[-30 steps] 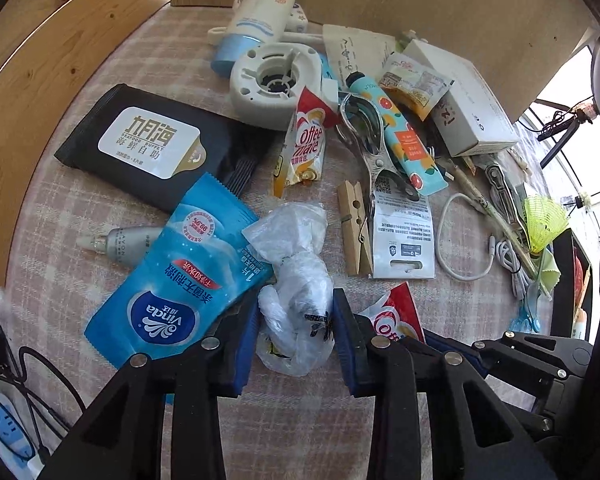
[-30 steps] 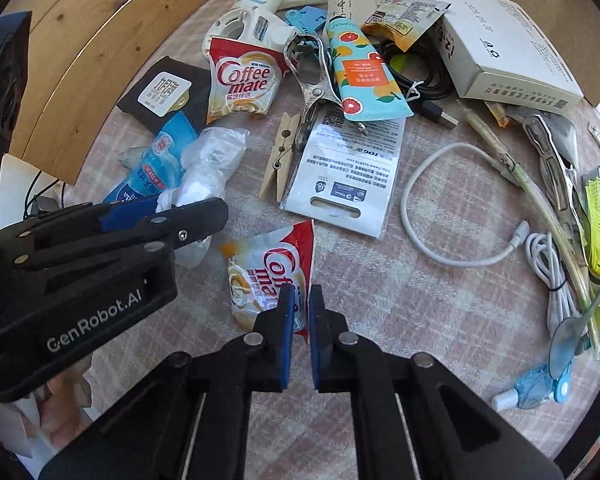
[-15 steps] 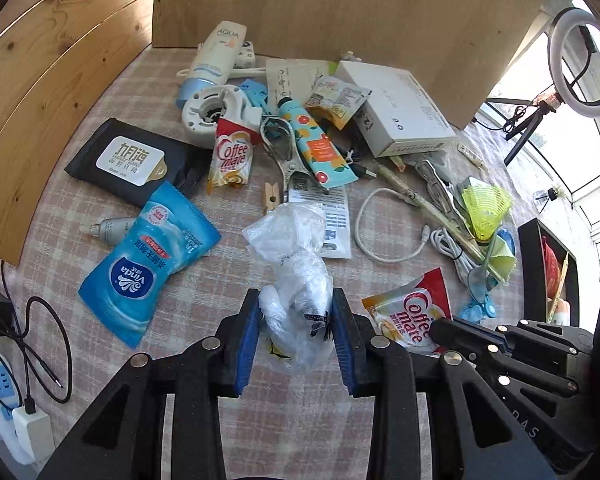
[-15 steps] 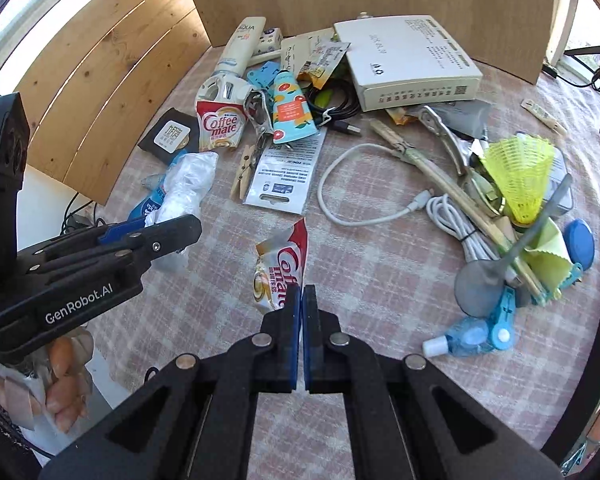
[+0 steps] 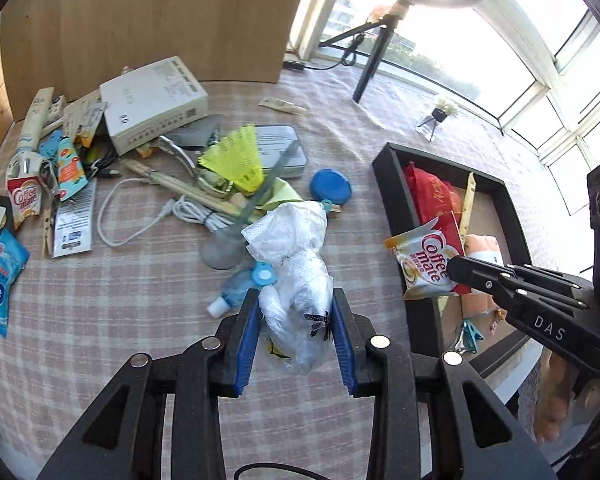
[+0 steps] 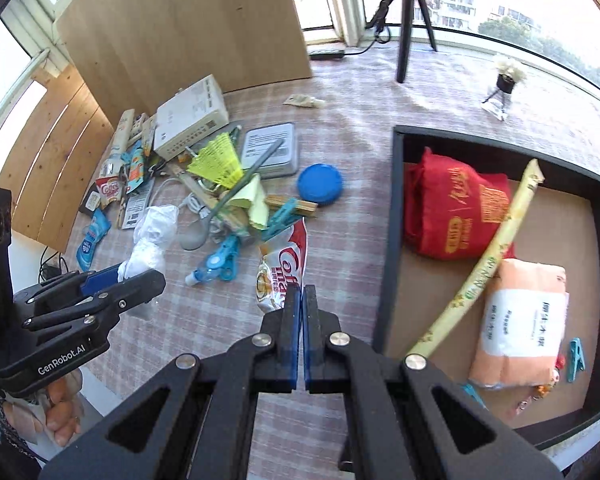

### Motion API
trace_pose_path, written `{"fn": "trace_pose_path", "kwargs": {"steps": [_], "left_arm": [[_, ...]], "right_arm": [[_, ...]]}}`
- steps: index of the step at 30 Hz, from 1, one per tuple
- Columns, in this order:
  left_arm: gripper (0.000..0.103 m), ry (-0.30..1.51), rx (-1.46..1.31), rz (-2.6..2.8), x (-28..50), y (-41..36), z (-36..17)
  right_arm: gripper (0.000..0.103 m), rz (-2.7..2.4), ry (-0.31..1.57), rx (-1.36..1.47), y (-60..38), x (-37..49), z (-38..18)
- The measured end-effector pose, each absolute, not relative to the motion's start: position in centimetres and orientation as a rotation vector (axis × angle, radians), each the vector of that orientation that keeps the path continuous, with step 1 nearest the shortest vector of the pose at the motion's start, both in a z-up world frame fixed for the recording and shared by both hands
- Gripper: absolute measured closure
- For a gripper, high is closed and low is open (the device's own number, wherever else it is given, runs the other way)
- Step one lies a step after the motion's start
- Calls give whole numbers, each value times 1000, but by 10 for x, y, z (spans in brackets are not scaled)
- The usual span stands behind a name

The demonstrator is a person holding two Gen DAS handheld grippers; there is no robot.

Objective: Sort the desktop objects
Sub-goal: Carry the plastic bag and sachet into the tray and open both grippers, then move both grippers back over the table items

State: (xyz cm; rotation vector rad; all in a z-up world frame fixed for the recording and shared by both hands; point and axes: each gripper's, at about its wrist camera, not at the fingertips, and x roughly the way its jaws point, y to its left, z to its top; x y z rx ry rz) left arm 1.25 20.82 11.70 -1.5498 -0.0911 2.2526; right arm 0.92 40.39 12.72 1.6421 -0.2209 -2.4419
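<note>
My left gripper (image 5: 297,316) is shut on a crumpled clear plastic bag (image 5: 294,264), held above the checked tablecloth. My right gripper (image 6: 302,300) is shut on a red and white Coffee mate sachet (image 6: 282,268); in the left wrist view that sachet (image 5: 426,258) hangs over the left rim of the black tray (image 5: 392,184). The black tray (image 6: 396,200) holds a red pouch (image 6: 452,208), an orange tissue pack (image 6: 524,320), a long pale stick packet (image 6: 492,256) and a teal clip (image 6: 576,360). The left gripper (image 6: 140,276) shows at the left of the right wrist view.
A pile lies at the back left: a white box (image 5: 154,104), yellow shuttlecock (image 5: 236,160), blue round lid (image 5: 331,186), white cable (image 5: 132,216), second Coffee mate sachet (image 5: 24,200), blue Vinda pack (image 5: 0,280), clothespin (image 5: 49,232). A tripod (image 6: 408,20) stands by the window.
Both grippers have swung to the right and risen, carrying the plastic bag and the Coffee mate sachet away from the clutter toward the black tray, which has come into view.
</note>
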Motion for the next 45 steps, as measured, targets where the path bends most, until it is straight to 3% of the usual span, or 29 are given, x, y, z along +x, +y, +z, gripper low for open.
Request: {"fn": "trace_pose_path", "kwargs": {"steps": [14, 16, 18, 21, 35, 45], "left_arm": [[68, 114, -1467, 2142, 52, 387, 124], [64, 123, -1460, 2155, 55, 398, 125], [57, 143, -1448, 2184, 57, 405, 127], [51, 149, -1434, 2203, 60, 408, 130], [50, 107, -1430, 2323, 60, 363, 139], [50, 93, -1490, 2357, 45, 285, 122]], "right_arm": [[100, -2687, -341, 1726, 609, 56, 140], [89, -2695, -351, 1723, 619, 59, 139], [69, -2708, -362, 1706, 626, 63, 141], [65, -2732, -341, 1677, 630, 65, 146], [64, -2624, -262, 1627, 574, 55, 149], [64, -2512, -179, 1608, 490, 39, 143]]}}
